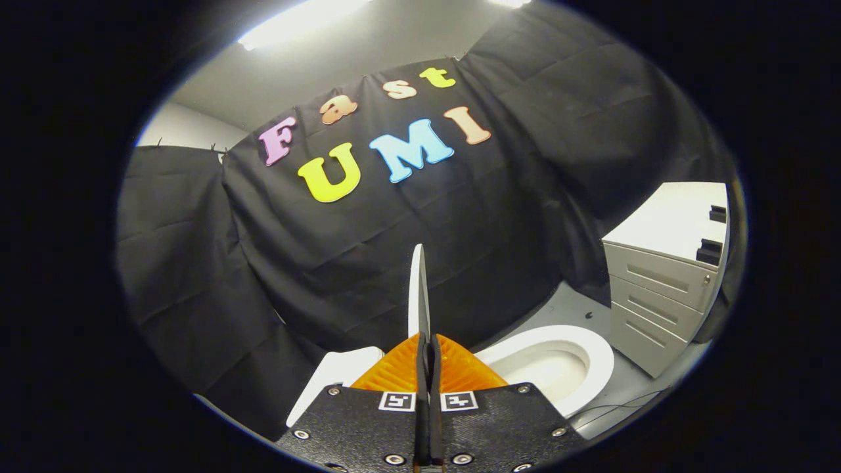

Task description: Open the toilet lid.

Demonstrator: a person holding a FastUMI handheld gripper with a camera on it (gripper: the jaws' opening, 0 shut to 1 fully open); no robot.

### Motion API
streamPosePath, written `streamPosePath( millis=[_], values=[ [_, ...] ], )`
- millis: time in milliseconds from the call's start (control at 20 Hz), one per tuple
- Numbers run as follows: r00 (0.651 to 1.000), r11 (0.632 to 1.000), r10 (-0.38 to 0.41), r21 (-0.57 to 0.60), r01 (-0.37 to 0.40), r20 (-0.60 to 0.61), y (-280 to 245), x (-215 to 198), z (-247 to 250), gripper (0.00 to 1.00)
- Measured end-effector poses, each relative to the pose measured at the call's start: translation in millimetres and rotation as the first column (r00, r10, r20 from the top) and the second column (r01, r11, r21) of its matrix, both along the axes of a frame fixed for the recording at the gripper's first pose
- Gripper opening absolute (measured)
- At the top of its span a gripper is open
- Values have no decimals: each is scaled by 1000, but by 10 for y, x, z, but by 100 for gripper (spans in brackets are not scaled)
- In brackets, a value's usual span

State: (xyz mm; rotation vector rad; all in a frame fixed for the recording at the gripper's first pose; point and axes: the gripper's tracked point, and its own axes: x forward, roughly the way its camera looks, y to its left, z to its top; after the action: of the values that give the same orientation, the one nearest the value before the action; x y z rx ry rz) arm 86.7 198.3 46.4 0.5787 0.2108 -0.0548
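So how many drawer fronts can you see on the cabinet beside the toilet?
3, stacked on the cabinet: top, middle, bottom. A lower one may be hidden. The gripper pinches the raised toilet lid beside the open toilet seat.

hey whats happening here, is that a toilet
Yes. A handheld gripper is closed on the edge of the toilet lid, which is seen edge-on, raised upright between the fingers. The lid is lifted off the seat, so the bowl is open to view just right of the fingers. The tank sits to their left, and a drawer cabinet stands beyond the toilet against the black cloth wall.
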Motion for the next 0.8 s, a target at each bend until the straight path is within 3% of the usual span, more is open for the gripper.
streamPosePath(
  millis=[250,800],
  values=[
    [997,993,67,-102,-63,39,430,14,224,0],
    [971,957,224,-206,-203,84,1428,102,432,0]
  ],
)
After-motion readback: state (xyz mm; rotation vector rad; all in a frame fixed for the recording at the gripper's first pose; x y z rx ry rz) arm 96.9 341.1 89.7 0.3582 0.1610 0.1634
